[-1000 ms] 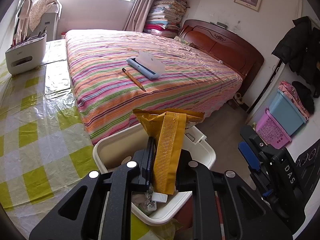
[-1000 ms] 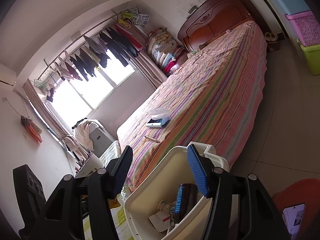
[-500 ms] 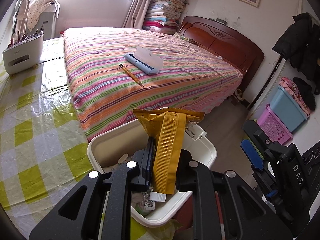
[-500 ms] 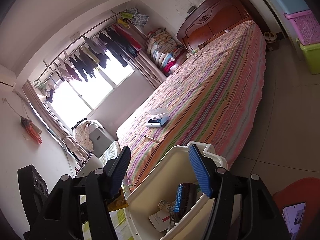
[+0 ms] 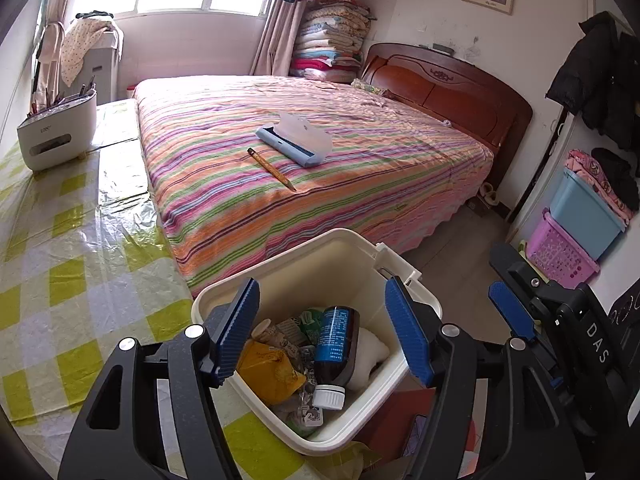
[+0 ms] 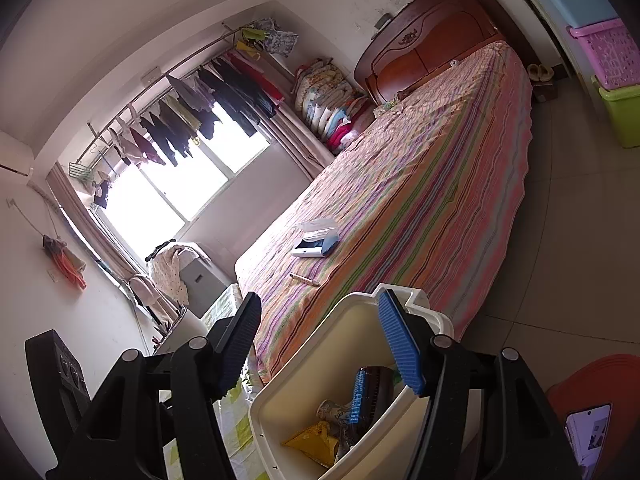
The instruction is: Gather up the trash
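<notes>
Since the earlier frames, the yellow crinkled plastic wrapper (image 5: 269, 372) is no longer sitting pinched between the left gripper's blue ribbed pads; it is now lying inside the cream plastic trash bin (image 5: 304, 256), directly below and between the spread fingers. The left gripper (image 5: 322, 332) is hovering over the bin with its jaws standing wide apart and nothing between them. The right gripper (image 6: 322, 344) is likewise gaping wide and carrying nothing, hanging above the same bin, its right finger overlapping the bin's near rim in that view.

A brown plastic bottle with a blue label and white cap (image 5: 334, 354) is lying just right of the wrapper in the bin, among crumpled paper scraps; the label print is too small to read. Letters "DAS" are showing in white on the black body of the right gripper at the right edge of the left wrist view.

Ahead of the left gripper, a yellow pencil (image 5: 271, 169) and a pale blue lint brush with a clear cover (image 5: 294, 144) are lying on the striped bedspread (image 5: 360, 152). Only the left wrist view is showing the yellow-and-white checked tablecloth (image 5: 72, 264) to the left and a white desk organizer (image 5: 58, 136) whose small logo is unreadable. Only the right wrist view is showing a phone (image 6: 588, 436) resting on an orange stool (image 6: 592, 380) at lower right, and laundry hanging over the window (image 6: 192, 120).
</notes>
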The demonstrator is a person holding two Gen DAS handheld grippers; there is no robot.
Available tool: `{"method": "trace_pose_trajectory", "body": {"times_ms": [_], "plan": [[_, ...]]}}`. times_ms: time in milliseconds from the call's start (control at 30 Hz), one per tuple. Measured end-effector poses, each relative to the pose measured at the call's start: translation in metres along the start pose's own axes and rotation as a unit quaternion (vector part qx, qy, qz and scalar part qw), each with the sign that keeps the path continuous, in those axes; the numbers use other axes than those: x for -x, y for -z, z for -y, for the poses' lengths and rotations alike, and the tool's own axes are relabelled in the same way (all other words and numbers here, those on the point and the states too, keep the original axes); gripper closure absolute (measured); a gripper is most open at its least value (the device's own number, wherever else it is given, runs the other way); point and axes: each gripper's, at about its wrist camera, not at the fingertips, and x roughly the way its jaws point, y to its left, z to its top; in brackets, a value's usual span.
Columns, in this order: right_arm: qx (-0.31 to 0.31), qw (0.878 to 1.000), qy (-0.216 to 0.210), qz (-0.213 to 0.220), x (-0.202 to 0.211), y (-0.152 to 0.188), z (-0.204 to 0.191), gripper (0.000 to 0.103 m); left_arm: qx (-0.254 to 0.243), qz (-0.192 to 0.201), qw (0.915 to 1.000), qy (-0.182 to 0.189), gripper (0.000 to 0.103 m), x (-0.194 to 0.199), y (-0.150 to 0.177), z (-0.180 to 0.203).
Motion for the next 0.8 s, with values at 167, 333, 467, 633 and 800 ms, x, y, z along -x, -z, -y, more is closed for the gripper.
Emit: {"method": "trace_pose_trajectory", "body": {"times_ms": [167,333,467,633,800], "plan": [[0.006,1.000,-0.007,-0.001,0.004,0.002,-0.002,0.043,-0.004,0.027,0.9965,-0.079,0.028,0.028,0.010,-0.012],[0.041,0.999,-0.022,-0.008,0.010,0.007,-0.013,0.041,-0.015,0.053,0.9865,-0.154,0.022,0.063,0.029,-0.019],[0.087,0.995,-0.040,-0.002,0.025,0.019,-0.026,0.026,-0.017,0.069,0.9808,-0.182,0.016,0.090,0.044,-0.022],[0.167,0.983,-0.071,-0.015,0.046,0.046,-0.049,0.018,-0.033,0.081,0.9685,-0.233,0.015,0.112,0.064,-0.024],[0.205,0.974,-0.091,-0.028,0.066,0.071,-0.054,0.014,-0.028,0.096,0.9626,-0.252,0.012,0.134,0.082,-0.029]]}}
